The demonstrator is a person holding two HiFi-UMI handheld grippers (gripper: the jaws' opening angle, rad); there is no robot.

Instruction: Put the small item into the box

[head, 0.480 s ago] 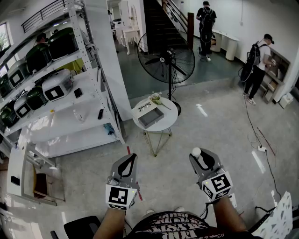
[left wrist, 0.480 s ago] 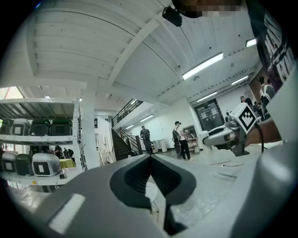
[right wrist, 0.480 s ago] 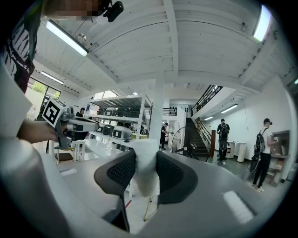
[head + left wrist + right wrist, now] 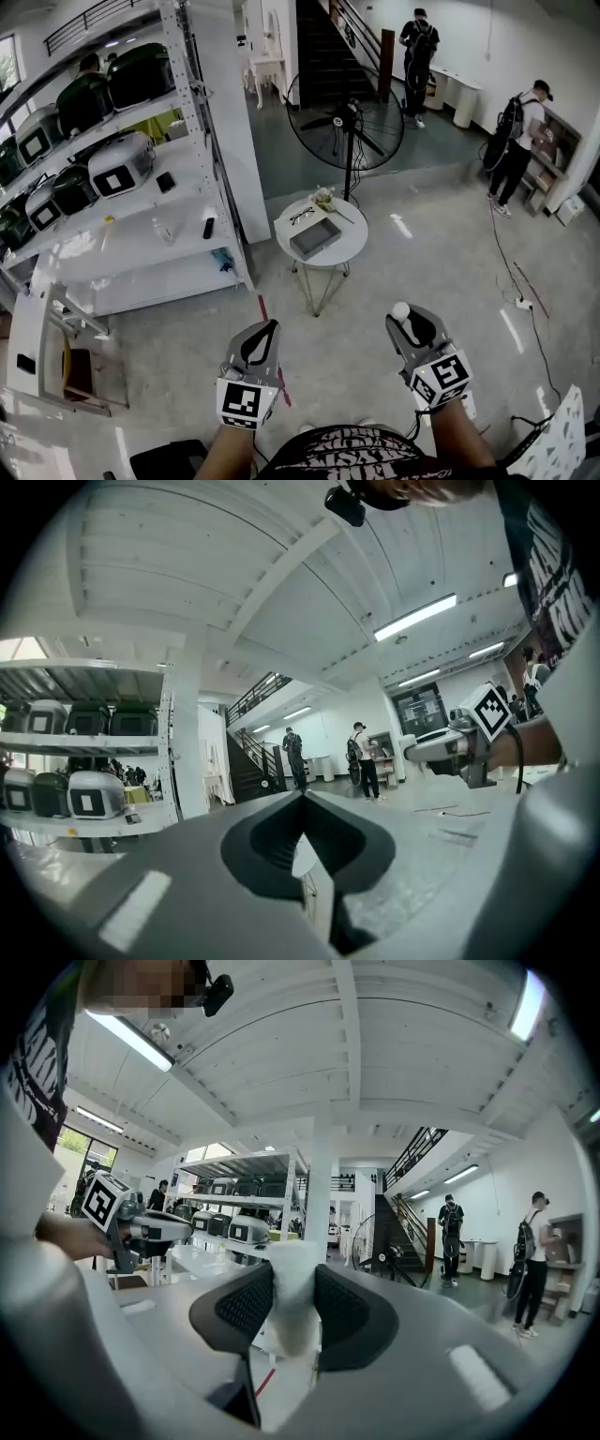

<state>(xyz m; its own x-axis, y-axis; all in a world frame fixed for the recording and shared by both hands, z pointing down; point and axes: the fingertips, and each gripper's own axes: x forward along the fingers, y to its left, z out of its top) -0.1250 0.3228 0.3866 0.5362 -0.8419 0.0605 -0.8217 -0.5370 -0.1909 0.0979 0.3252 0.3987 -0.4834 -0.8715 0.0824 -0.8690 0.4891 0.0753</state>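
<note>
Box apart; item in R jaws.

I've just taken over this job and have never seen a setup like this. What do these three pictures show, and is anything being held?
There is no robot arm here: a person holds a two-jaw gripper in each hand. The wide picture comes from a camera on the person's head, looking down on the left gripper and the right gripper. The other two pictures come from cameras riding on each gripper, looking along its jaws. The left gripper's jaws are closed with nothing between them. The right gripper's jaws clamp a small white item. Ahead stands a round white table carrying a grey box, a pair of glasses and a small plant. The item is meant for that box; both grippers are well short of the table.
</note>
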